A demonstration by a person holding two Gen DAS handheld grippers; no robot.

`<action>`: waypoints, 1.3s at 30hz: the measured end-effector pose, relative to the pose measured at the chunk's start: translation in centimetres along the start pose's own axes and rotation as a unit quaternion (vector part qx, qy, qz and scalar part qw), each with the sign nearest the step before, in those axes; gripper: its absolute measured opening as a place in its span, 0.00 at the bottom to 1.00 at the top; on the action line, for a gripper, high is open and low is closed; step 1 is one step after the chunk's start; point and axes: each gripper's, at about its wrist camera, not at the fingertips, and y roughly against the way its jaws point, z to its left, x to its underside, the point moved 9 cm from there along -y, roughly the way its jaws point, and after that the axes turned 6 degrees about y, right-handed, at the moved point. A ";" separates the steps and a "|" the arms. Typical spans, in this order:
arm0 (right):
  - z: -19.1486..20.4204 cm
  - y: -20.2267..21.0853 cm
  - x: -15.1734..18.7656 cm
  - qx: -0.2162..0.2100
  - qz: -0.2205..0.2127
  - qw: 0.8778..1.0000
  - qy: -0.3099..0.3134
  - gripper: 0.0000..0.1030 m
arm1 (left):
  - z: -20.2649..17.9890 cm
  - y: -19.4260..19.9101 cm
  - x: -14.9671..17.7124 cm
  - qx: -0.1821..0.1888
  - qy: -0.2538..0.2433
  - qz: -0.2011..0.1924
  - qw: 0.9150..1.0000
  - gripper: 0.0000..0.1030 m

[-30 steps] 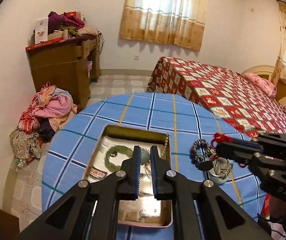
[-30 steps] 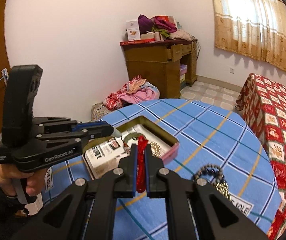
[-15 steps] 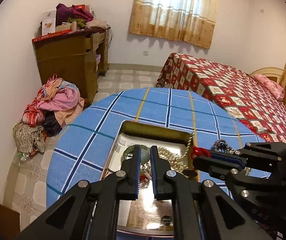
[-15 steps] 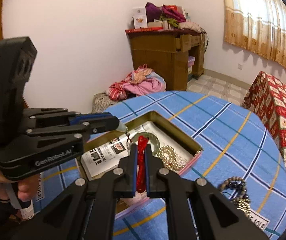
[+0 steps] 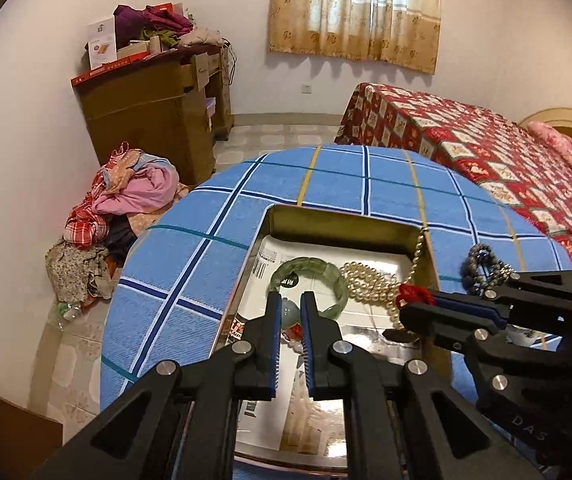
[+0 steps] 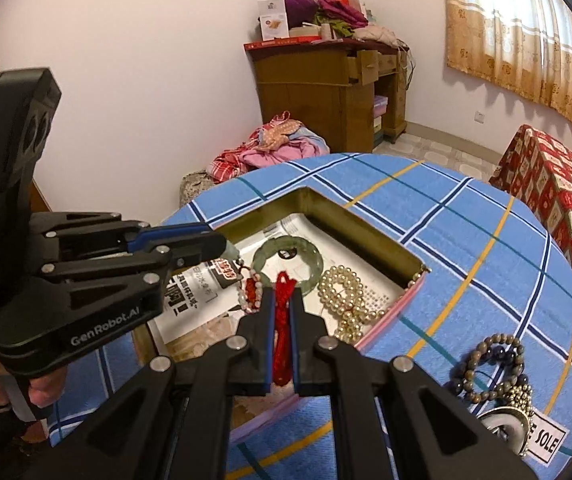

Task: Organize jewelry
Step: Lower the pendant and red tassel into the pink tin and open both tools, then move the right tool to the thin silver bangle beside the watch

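Bedroom, round table with blue plaid cloth (image 6: 465,240); both grippers now moved in over the open tin box (image 6: 349,224), closer than a second ago. Right gripper (image 6: 282,312) pinches red cord (image 6: 283,320), carried above the box floor beside pearl necklace (image 6: 341,292). Left gripper (image 5: 289,312) nearly closed on pale green pendant (image 5: 289,311), jade bangle (image 5: 309,276) just ahead. Drop-off likely next; dark bead bracelets (image 6: 493,364) remain outside on the cloth.

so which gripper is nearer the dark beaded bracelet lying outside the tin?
Right. The right gripper is over the tin's near side, close to the dark beaded bracelet; the left gripper is beyond, farther off.
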 end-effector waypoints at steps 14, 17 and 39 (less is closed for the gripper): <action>1.1 -1.2 1.2 0.021 0.013 0.999 0.029 0.09 | 0.7 -2.0 1.7 -0.029 -0.006 0.016 0.999 0.08; 1.2 -1.1 1.3 0.019 0.015 0.999 0.029 0.09 | 0.7 -2.0 1.8 -0.031 -0.006 0.018 0.999 0.09; -0.1 1.8 1.5 0.029 -0.022 0.999 -0.006 0.41 | 0.1 0.5 1.1 -0.058 0.018 -0.017 0.998 0.63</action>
